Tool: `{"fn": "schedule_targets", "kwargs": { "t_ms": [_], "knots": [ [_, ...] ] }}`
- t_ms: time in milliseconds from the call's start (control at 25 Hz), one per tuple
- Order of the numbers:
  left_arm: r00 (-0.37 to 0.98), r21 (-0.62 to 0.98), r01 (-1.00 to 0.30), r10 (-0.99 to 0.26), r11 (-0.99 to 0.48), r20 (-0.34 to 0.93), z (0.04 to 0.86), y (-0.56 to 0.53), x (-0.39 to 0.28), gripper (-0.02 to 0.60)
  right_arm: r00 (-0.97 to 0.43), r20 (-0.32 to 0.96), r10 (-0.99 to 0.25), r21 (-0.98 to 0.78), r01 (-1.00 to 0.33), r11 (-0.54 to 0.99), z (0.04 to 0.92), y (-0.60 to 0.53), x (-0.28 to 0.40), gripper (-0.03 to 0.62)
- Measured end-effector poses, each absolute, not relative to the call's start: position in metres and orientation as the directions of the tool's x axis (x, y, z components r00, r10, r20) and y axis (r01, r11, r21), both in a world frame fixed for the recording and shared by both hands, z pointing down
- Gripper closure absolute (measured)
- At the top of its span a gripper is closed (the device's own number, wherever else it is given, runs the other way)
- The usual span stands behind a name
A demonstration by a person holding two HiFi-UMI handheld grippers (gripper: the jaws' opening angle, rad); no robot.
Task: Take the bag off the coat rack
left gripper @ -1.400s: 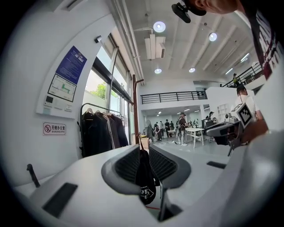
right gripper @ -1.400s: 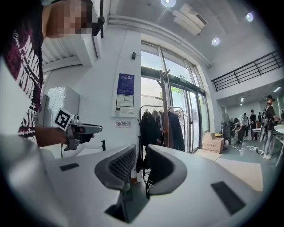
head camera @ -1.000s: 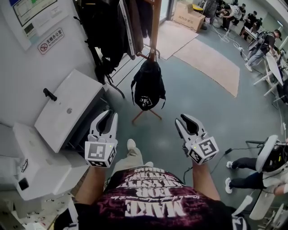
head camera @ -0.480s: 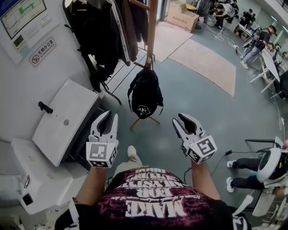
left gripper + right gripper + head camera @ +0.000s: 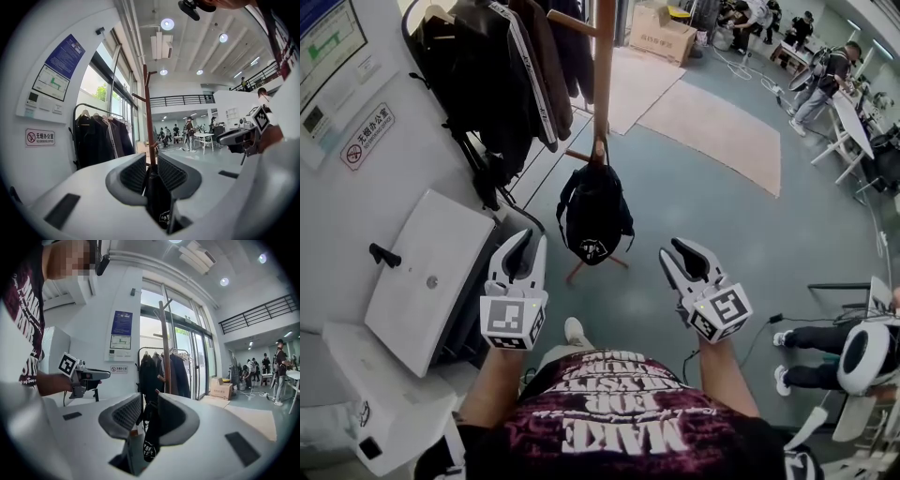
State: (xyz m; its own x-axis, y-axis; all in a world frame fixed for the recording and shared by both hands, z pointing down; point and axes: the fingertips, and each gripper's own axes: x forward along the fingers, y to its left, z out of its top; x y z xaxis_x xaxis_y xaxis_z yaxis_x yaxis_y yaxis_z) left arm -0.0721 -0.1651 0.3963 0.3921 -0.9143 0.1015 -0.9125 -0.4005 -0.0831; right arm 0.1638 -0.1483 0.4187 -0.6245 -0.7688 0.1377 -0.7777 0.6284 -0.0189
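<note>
A black backpack (image 5: 594,211) hangs by its top loop from a low peg on the wooden coat rack pole (image 5: 602,75), just above the floor. Both grippers are held in front of my chest, short of the bag and apart from it. The left gripper (image 5: 532,240) points toward the bag's left side, its jaws open and empty. The right gripper (image 5: 673,250) is open too, with nothing between its pads. In the left gripper view the backpack (image 5: 158,201) and pole (image 5: 148,117) show far off through the jaw gap. The right gripper view shows the backpack (image 5: 151,439) the same way.
Dark jackets (image 5: 487,75) hang on a garment rail left of the pole. A white cabinet (image 5: 427,267) stands by the wall at my left. Floor mats (image 5: 712,122), a cardboard box (image 5: 661,33), tables and several people lie beyond. A seated person (image 5: 853,352) is at the right.
The coat rack and backpack have slid lower and nearer in the head view as I came closer. Both grippers keep their place before my chest.
</note>
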Motion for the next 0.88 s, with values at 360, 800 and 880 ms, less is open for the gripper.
{"fn": "schedule_targets", "kwargs": {
  "t_ms": [360, 800, 880],
  "knots": [
    [0.412, -0.065, -0.906, -0.906, -0.418, 0.094, 0.395, -0.204, -0.086, 0.515, -0.613, 0.155, -0.775, -0.013, -0.785, 0.619, 0.419, -0.183, 0.148, 0.473],
    [0.464, -0.067, -0.878, -0.878, -0.474, 0.12, 0.404, -0.247, -0.1, 0.515, -0.607, 0.177, -0.775, -0.006, -0.788, 0.616, 0.422, -0.223, 0.118, 0.471],
    [0.483, -0.066, -0.868, -0.868, -0.492, 0.12, 0.405, -0.254, -0.099, 0.515, -0.592, 0.18, -0.786, 0.001, -0.799, 0.602, 0.421, -0.228, 0.117, 0.471]
  ]
}}
